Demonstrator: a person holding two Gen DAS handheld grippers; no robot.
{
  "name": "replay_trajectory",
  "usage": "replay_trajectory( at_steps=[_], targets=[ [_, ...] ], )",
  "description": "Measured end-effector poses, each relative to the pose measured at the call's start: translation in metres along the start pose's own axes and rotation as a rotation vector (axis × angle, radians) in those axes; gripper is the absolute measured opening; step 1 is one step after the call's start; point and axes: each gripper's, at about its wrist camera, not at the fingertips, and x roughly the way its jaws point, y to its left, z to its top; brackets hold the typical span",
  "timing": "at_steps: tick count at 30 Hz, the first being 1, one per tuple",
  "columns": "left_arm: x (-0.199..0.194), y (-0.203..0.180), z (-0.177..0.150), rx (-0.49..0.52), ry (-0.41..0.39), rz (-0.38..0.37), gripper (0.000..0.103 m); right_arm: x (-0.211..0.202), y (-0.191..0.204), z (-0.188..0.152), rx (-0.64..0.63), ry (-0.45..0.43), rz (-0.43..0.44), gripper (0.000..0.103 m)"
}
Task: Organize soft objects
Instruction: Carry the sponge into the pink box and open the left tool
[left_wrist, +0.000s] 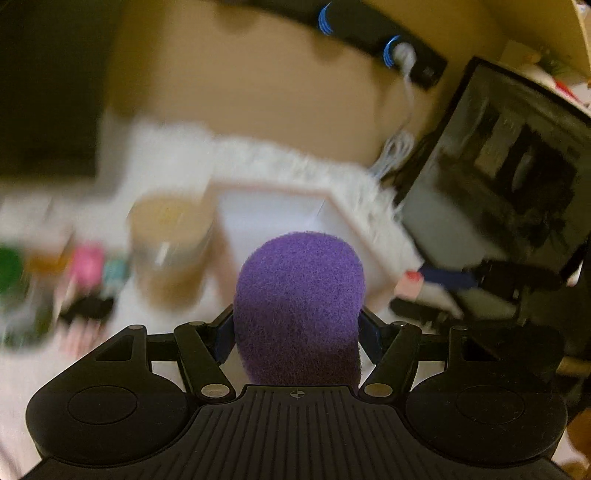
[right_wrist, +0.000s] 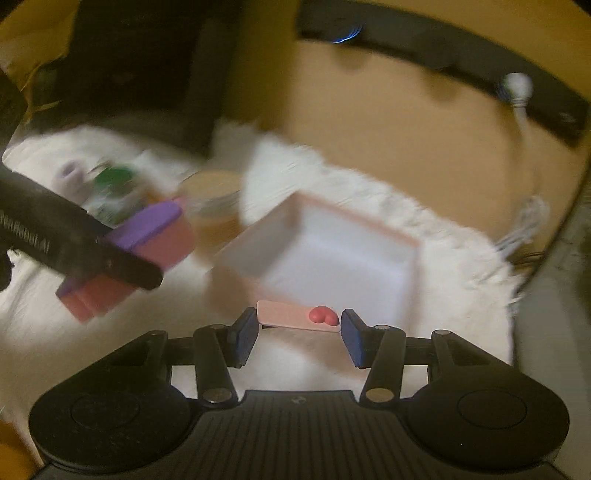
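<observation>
My left gripper (left_wrist: 295, 332) is shut on a purple-topped sponge (left_wrist: 299, 288) that stands up between its blue pads. In the right wrist view the same sponge (right_wrist: 155, 236) shows a purple layer over pink, with a black finger (right_wrist: 122, 264) of the left gripper across it, left of the box. My right gripper (right_wrist: 299, 328) holds a flat pink piece with a red heart (right_wrist: 295, 316), which spans the gap between both pads. A white box with a pink rim (right_wrist: 369, 225) lies open just beyond it, and I see nothing inside it. That box (left_wrist: 280, 192) also sits ahead of the sponge.
A fluffy white mat (right_wrist: 443, 236) covers the tan surface. A jar with a tan lid (left_wrist: 170, 236) stands left of the box, with small blurred items (left_wrist: 85, 266) further left. A dark monitor (left_wrist: 498, 177) stands at the right. A black power strip (left_wrist: 369, 33) and a white cable (left_wrist: 399, 147) lie behind.
</observation>
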Motion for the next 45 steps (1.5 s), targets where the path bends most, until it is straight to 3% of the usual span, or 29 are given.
replay_trajectory(
  at_steps=[7, 11, 17, 22, 25, 28, 30, 33, 35, 37, 40, 44, 45],
  targets=[
    [0.017, -0.023, 0.099, 0.08, -0.054, -0.028, 0.072, 0.02, -0.028, 0.056, 0.028, -0.131, -0.054, 0.049],
    [0.041, -0.025, 0.126, 0.069, -0.048, -0.01, 0.071, 0.044, -0.038, 0.071, 0.047, -0.114, -0.033, 0.049],
    [0.101, -0.022, 0.112, 0.047, 0.094, -0.035, 0.071, 0.089, -0.069, 0.037, 0.231, 0.08, 0.1, 0.053],
    [0.166, -0.012, 0.093, -0.046, 0.247, -0.1, 0.071, 0.096, -0.078, 0.004, 0.282, 0.089, 0.077, 0.055],
    [0.195, -0.023, 0.068, 0.095, 0.351, 0.029, 0.071, 0.095, -0.081, -0.004, 0.271, 0.08, 0.046, 0.057],
    [0.21, -0.027, 0.054, 0.21, 0.386, 0.158, 0.072, 0.097, -0.079, -0.009, 0.258, 0.112, 0.038, 0.058],
    [0.213, -0.027, 0.053, 0.258, 0.363, 0.252, 0.072, 0.097, -0.079, -0.013, 0.256, 0.113, 0.026, 0.058],
    [0.209, -0.02, 0.058, 0.226, 0.324, 0.284, 0.072, 0.097, -0.082, -0.012, 0.26, 0.102, 0.03, 0.058],
    [0.205, -0.014, 0.065, 0.183, 0.292, 0.259, 0.072, 0.096, -0.082, -0.01, 0.258, 0.086, 0.036, 0.058],
    [0.197, -0.009, 0.07, 0.132, 0.253, 0.183, 0.072, 0.092, -0.08, -0.008, 0.239, 0.066, 0.041, 0.058],
    [0.178, -0.011, 0.072, 0.133, 0.17, 0.11, 0.072, 0.089, -0.072, -0.006, 0.188, 0.039, 0.051, 0.058],
    [0.156, -0.01, 0.073, 0.073, 0.079, 0.085, 0.073, 0.08, -0.061, -0.01, 0.126, 0.016, 0.049, 0.058],
    [0.154, -0.013, 0.073, 0.085, 0.073, 0.123, 0.071, 0.078, -0.058, -0.011, 0.113, 0.01, 0.053, 0.058]
  ],
)
